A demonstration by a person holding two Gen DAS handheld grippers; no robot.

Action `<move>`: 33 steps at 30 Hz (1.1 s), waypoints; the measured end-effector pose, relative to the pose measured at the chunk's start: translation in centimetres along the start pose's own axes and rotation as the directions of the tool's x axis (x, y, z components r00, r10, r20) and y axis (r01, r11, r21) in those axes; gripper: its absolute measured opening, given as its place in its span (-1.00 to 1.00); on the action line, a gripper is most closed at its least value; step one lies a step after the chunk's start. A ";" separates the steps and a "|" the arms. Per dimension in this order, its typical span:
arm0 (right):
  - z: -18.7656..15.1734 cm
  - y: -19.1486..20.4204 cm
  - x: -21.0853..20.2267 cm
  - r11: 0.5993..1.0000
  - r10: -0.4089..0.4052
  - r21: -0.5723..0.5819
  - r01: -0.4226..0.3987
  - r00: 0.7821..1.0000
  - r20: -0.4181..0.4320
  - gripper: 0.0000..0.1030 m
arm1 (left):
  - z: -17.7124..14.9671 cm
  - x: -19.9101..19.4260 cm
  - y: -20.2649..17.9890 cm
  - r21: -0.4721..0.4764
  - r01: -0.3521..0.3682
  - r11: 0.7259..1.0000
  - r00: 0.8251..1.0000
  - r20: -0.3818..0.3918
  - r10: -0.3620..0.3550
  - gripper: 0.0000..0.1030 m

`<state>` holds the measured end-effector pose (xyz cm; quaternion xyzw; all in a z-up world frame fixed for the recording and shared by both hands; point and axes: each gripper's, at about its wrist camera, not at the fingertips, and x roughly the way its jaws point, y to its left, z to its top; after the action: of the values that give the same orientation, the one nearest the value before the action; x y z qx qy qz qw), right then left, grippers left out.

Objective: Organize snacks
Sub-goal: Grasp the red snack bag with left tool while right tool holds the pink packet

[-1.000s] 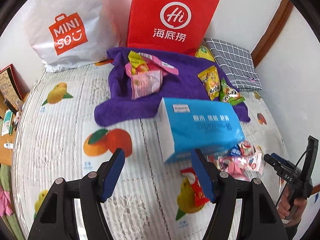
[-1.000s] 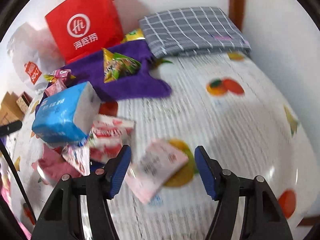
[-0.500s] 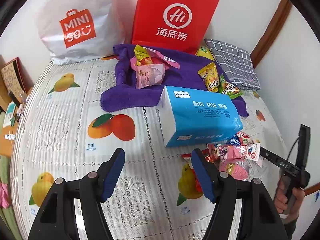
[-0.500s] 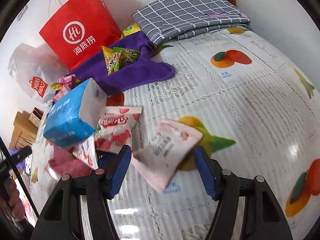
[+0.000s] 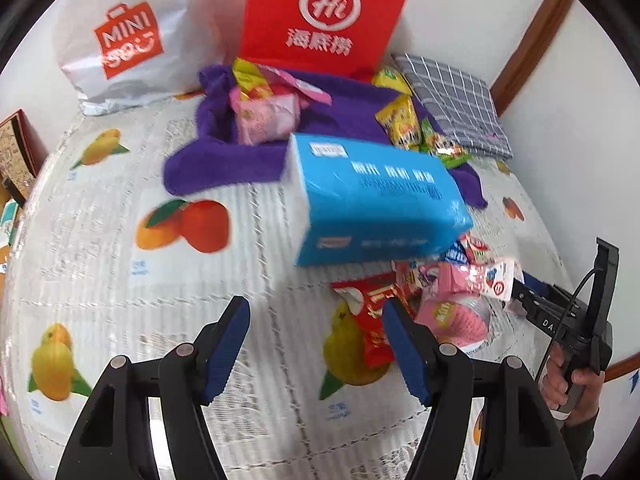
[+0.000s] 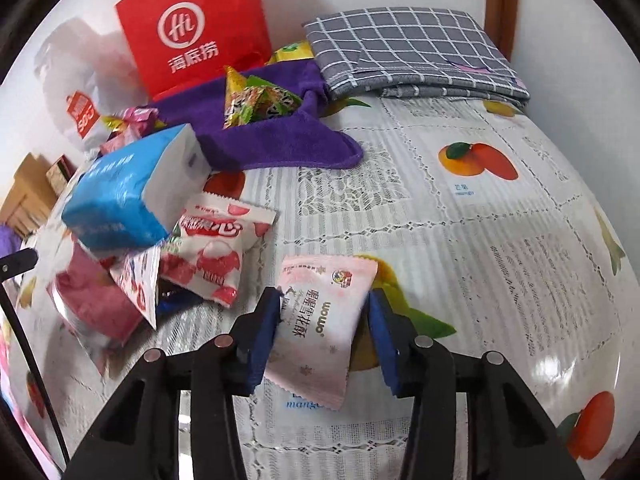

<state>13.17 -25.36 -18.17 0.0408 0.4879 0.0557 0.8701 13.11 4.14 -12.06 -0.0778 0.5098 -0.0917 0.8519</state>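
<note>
My right gripper [image 6: 324, 332] has its blue fingers around a pale pink snack packet [image 6: 320, 324] lying on the tablecloth; the jaws stand partly closed beside its edges. A pile of snack packets [image 6: 208, 252] lies left of it, under a blue tissue pack [image 6: 132, 196]. More snacks [image 6: 256, 100] lie on a purple towel [image 6: 280, 144]. My left gripper [image 5: 316, 344] is open and empty above the tablecloth, with a red packet [image 5: 372, 320] by its right finger. The pile [image 5: 452, 292], the tissue pack [image 5: 380, 200] and the right gripper's body [image 5: 568, 320] also show in the left wrist view.
A red paper bag [image 5: 324, 16] and a white shopping bag [image 5: 132, 36] stand against the back wall. A folded grey checked cloth [image 6: 408, 48] lies at the back right. The fruit-print tablecloth [image 6: 500, 240] covers the table. A wooden cabinet [image 6: 28, 196] stands at the left.
The right gripper has moved forward onto the pale pink packet and its jaws have narrowed around it. The left gripper has shifted slightly, still open.
</note>
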 end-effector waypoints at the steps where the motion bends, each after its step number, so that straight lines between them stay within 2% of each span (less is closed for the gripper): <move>1: -0.1 0.3 0.1 1.000 -0.016 -0.024 0.016 1.000 0.008 -0.10 | -0.1 0.5 -0.3 0.003 -0.003 1.000 1.000 -0.007 0.003 0.30; 4: -0.5 1.0 0.3 0.996 -0.051 -0.068 0.054 0.998 0.039 -0.07 | -0.4 1.6 -0.7 -0.002 -0.014 1.000 1.000 -0.026 0.014 0.30; 13: -0.4 0.9 0.5 0.997 -0.046 -0.064 0.049 0.998 0.042 -0.06 | -0.6 4.4 -2.0 -0.027 0.035 0.999 0.997 -0.073 -0.037 0.30; 18: -0.4 0.7 0.5 0.998 -0.032 -0.053 0.034 0.999 0.043 -0.06 | -0.3 5.1 -3.5 -0.007 0.009 1.000 0.998 -0.063 -0.009 0.35; 22: -0.4 0.7 0.5 0.998 -0.028 -0.050 0.030 0.999 0.044 -0.06 | -0.8 5.5 -5.1 0.069 -0.058 0.996 0.997 -0.037 0.061 0.35; 23: -0.4 0.7 0.5 0.998 -0.025 -0.048 0.027 0.999 0.044 -0.06 | -0.9 5.4 -5.2 0.076 -0.060 0.995 0.998 -0.030 0.062 0.24; 25: -0.5 0.5 0.5 0.999 -0.018 -0.042 0.020 0.999 0.045 -0.06 | -1.0 5.2 -5.1 0.073 -0.041 0.996 0.999 -0.023 0.043 0.04; 26: -0.5 0.5 0.5 0.999 -0.015 -0.040 0.017 0.999 0.046 -0.06 | -1.1 5.0 -4.8 0.067 -0.038 0.997 0.999 -0.021 0.040 0.02; 31: -0.5 0.5 0.5 0.999 -0.010 -0.038 0.012 0.999 0.047 -0.06 | -1.6 4.0 -2.3 0.053 -0.090 0.995 0.996 0.009 0.090 0.07; 33: -0.5 0.4 0.5 0.999 -0.012 -0.040 0.014 0.999 0.047 -0.06 | -1.6 4.0 -1.5 0.036 -0.080 0.996 0.997 0.007 0.080 0.21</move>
<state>13.01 -24.86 -18.76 0.0216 0.4667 0.0589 0.8822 13.45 1.62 -15.90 -0.0422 0.5082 -0.0663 0.8576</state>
